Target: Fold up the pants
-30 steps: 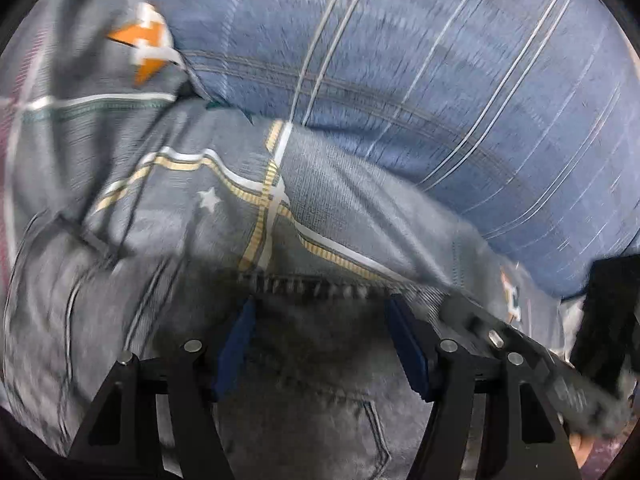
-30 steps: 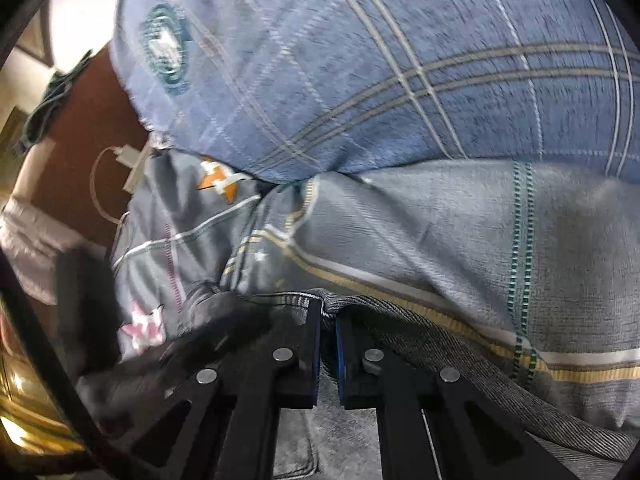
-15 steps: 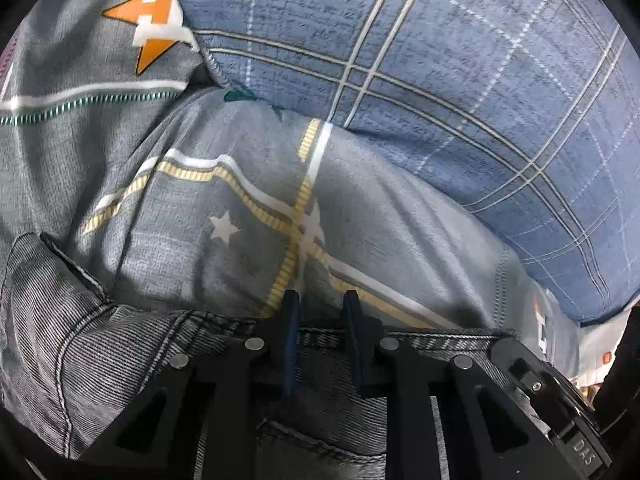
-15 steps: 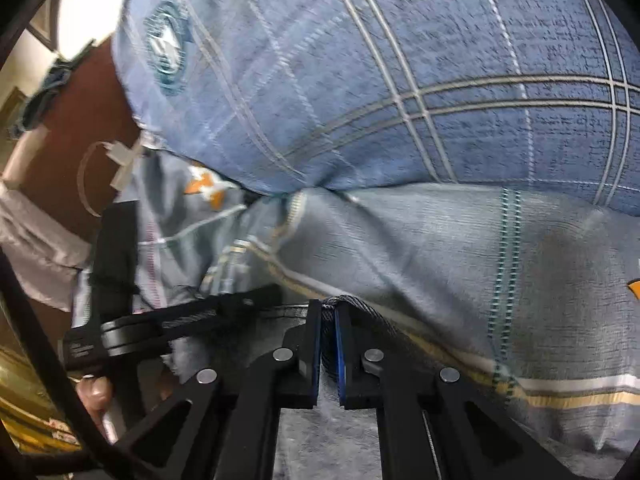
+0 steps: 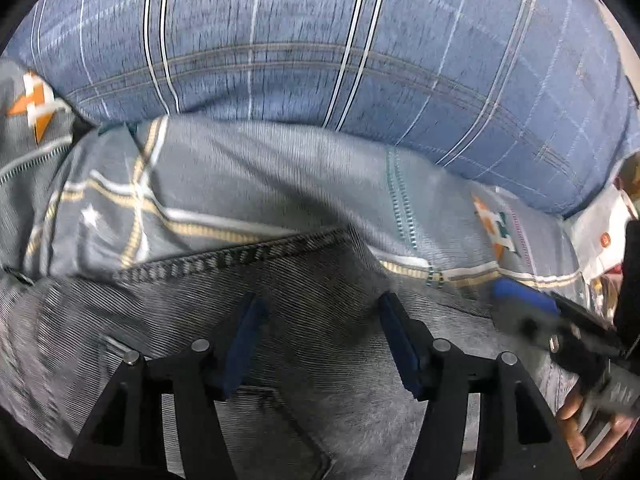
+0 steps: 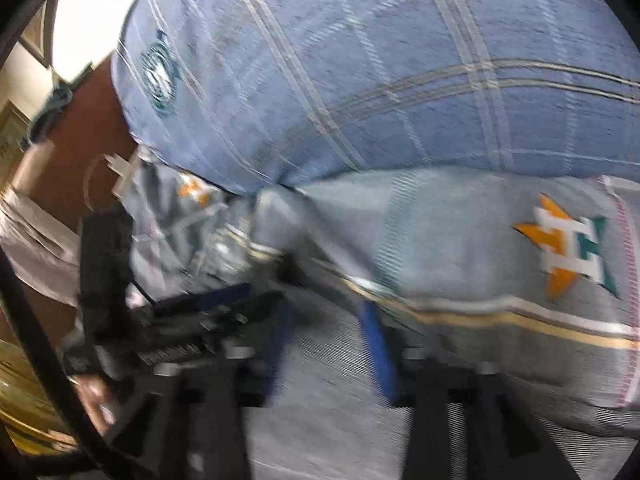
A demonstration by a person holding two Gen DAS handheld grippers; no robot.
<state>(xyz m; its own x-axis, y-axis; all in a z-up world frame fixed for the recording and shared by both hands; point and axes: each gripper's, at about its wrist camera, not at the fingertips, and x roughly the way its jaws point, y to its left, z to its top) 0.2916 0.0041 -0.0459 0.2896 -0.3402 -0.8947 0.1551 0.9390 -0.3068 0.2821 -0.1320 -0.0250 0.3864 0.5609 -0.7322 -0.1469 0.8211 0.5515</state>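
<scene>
Grey denim pants lie on a grey patterned bedsheet; their stitched waistband edge runs across the left wrist view. My left gripper is open, its blue pads apart just above the denim. My right gripper is also open over the pants, its blue pads spread. The right gripper shows at the right edge of the left wrist view, and the left gripper shows at the left of the right wrist view. The right wrist view is blurred.
A large blue plaid pillow fills the back, also in the right wrist view. A brown headboard and a white charger cable lie at the far left. White items sit beyond the sheet's right edge.
Both grippers were shut on the pants' waistband edge half a second ago; both have opened and let the denim go. The views have shifted rightwards.
</scene>
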